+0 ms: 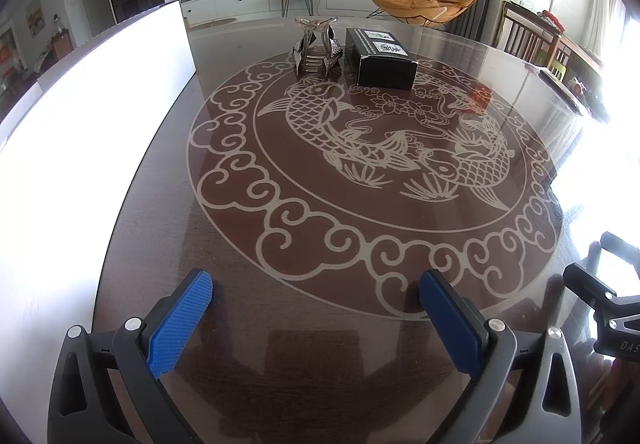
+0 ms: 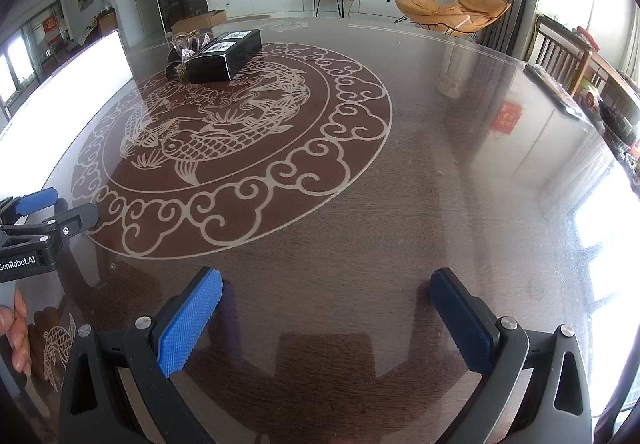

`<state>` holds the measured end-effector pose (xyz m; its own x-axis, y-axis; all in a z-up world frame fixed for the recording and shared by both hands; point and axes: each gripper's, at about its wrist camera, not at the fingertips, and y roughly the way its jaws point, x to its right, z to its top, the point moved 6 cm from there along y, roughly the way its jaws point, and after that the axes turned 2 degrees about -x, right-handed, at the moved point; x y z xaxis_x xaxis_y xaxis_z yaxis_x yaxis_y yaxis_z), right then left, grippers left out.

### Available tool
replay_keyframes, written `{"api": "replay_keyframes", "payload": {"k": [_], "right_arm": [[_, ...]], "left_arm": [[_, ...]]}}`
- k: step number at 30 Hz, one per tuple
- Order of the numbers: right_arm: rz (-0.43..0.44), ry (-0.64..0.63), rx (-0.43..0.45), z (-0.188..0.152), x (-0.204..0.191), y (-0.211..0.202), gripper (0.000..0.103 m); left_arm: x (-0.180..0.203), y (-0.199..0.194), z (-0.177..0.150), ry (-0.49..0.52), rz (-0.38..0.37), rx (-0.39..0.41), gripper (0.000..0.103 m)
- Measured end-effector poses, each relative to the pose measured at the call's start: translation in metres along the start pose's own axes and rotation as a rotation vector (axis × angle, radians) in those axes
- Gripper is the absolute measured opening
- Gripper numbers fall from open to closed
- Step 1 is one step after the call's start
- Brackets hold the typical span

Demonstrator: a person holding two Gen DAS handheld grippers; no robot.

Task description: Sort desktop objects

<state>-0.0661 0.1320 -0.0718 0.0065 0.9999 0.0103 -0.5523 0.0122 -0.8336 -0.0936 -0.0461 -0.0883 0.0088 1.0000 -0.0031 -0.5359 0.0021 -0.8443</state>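
Both the left gripper (image 1: 316, 296) and right gripper (image 2: 326, 294) gaped wide, empty, well short of the black box (image 1: 380, 57)

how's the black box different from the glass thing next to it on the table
The black rectangular box is opaque, long and low, lying flat with white labels on top. The clear glass holder is see-through, stands taller and has silvery crinkled pieces leaning against it. The box looks the bulkier of the two. Both sit side by side at the far edge of the fish pattern.

L claw (image 1: 316, 294) & R claw (image 2: 326, 294) agape.
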Motion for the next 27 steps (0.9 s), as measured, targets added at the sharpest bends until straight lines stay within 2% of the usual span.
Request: {"api": "replay_keyframes", "payload": {"k": [19, 23, 27], "right_arm": [[0.0, 0.0, 0.0, 0.0, 0.0, 0.0, 0.103], [0.0, 0.0, 0.0, 0.0, 0.0, 0.0, 0.103], [0.0, 0.0, 0.0, 0.0, 0.0, 0.0, 0.103]], "left_arm": [[0.0, 0.0, 0.001, 0.001, 0.0, 0.0, 0.103], [-0.001, 0.008, 0.012, 0.048, -0.026, -0.019, 0.103], [-0.009, 0.014, 0.022, 0.031, -0.018, -0.007, 0.103]]}}
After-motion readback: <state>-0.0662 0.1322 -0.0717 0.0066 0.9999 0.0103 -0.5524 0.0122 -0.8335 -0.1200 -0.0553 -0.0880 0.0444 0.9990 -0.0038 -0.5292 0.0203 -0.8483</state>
